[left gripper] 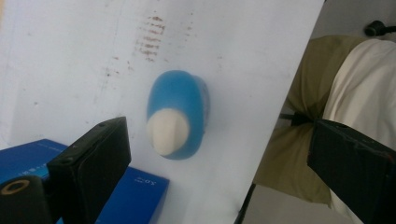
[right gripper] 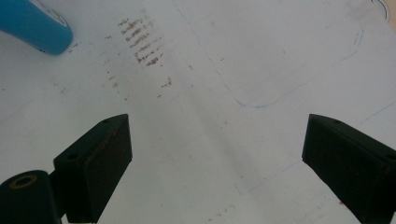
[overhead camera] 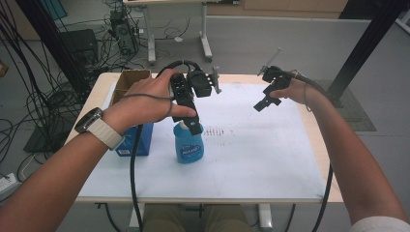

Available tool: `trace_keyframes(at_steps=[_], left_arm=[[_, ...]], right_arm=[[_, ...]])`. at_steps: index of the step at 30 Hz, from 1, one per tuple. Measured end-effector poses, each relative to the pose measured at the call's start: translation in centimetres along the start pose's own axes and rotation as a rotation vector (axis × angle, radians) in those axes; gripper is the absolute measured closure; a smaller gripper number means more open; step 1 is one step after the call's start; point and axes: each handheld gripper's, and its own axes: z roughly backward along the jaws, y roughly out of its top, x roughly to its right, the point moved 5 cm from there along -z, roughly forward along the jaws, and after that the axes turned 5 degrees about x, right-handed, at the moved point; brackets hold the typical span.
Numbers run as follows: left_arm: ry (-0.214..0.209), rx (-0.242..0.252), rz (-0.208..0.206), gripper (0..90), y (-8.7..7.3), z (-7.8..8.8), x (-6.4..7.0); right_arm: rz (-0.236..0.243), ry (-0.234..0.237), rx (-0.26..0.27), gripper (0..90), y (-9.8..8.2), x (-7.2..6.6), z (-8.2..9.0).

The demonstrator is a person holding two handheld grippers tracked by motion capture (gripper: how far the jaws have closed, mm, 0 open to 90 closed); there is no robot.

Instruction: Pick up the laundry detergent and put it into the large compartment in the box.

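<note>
A blue bottle (overhead camera: 189,147) with a white cap stands upright on the white sheet (overhead camera: 251,159) at the left of centre. My left gripper (overhead camera: 193,126) hangs right above it, pointing down. From above, the left gripper view has the bottle (left gripper: 180,100) and its cap (left gripper: 168,131) a little ahead of my left gripper (left gripper: 219,154), which is open and apart from the bottle. My right gripper (overhead camera: 265,103) hovers open over the sheet at the back right. In the right gripper view the bottle (right gripper: 35,25) lies far off at the top left of my right gripper (right gripper: 217,154).
A blue box (overhead camera: 137,142) lies just left of the bottle, with an open cardboard box (overhead camera: 128,82) behind it. Brown smudges (overhead camera: 222,131) mark the sheet near the bottle. Cables trail off both grippers over the table's front edge (overhead camera: 208,199).
</note>
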Motion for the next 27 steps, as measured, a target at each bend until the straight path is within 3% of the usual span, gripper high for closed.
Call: trace_keyframes(at_steps=[12, 27], left_arm=[[-0.014, 0.001, 0.004, 5.8, -0.4, -1.5, -0.8], [0.004, -0.019, 0.000, 6.1, -0.4, -2.7, -1.6]], right_arm=[[-0.003, 0.003, 0.001, 8.4, -0.1, -0.1, 0.2], [-0.003, 0.006, -0.003, 8.5, -0.3, -0.1, 0.1]])
